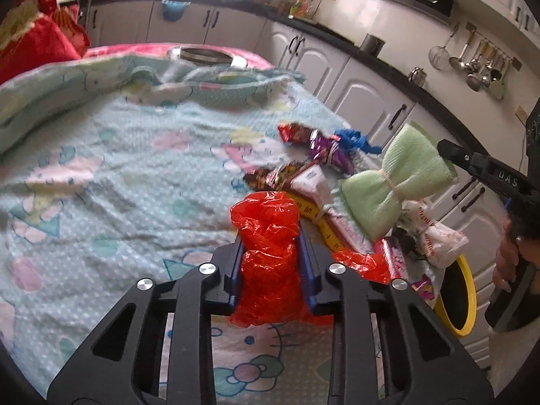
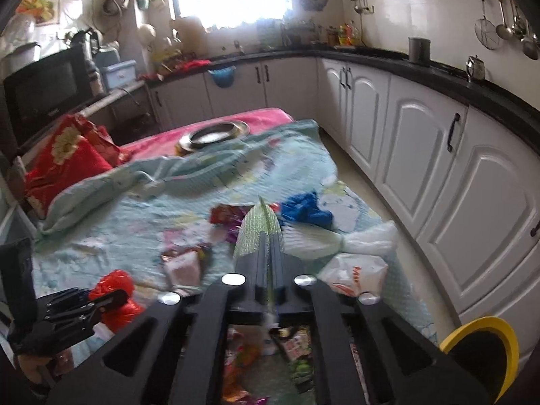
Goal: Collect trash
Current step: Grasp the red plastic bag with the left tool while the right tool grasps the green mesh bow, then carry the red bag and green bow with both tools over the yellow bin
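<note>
Red bag (image 1: pixel 270 236) clamped, left tool (image 1: pixel 270 270) angled down.

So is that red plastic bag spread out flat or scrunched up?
Scrunched up: the red plastic bag is a crumpled wad squeezed between the left gripper pads.

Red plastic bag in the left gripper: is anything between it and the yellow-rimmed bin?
Yes. The red plastic bag is clamped in the left gripper. Toward the yellow-rimmed bin lie loose wrappers and a white bag, with the right gripper holding a green cloth above them.
</note>
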Available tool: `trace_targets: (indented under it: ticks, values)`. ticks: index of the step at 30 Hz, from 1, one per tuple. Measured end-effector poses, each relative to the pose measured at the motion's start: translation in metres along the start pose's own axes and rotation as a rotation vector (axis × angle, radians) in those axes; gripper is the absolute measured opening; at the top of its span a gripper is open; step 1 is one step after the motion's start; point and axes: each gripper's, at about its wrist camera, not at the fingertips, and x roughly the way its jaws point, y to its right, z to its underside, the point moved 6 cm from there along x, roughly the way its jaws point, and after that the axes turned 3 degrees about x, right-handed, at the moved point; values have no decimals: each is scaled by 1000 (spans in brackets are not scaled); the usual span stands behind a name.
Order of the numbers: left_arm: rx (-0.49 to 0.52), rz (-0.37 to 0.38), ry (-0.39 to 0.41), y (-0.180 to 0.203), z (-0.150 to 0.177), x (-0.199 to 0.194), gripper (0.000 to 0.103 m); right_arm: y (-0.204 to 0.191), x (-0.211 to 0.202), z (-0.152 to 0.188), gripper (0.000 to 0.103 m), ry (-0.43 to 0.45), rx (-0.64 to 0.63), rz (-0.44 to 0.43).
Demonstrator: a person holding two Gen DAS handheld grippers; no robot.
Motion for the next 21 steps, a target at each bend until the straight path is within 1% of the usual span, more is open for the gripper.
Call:
trace_targets:
  ticks: [4, 10, 14, 21]
  values:
    - [24, 9, 47, 6, -11, -14, 19, -14, -9, 3, 1, 15, -9, -30]
    - [66, 7, 127, 18, -31, -34, 19, -21, -35, -4, 1, 82, 0, -58]
    - [83, 14, 159, 28, -42, -40, 19, -16, -54, -11, 1, 126, 23, -65]
    - [122, 52, 199, 56, -56, -45, 19, 7, -95, -22, 1, 214, 60, -25]
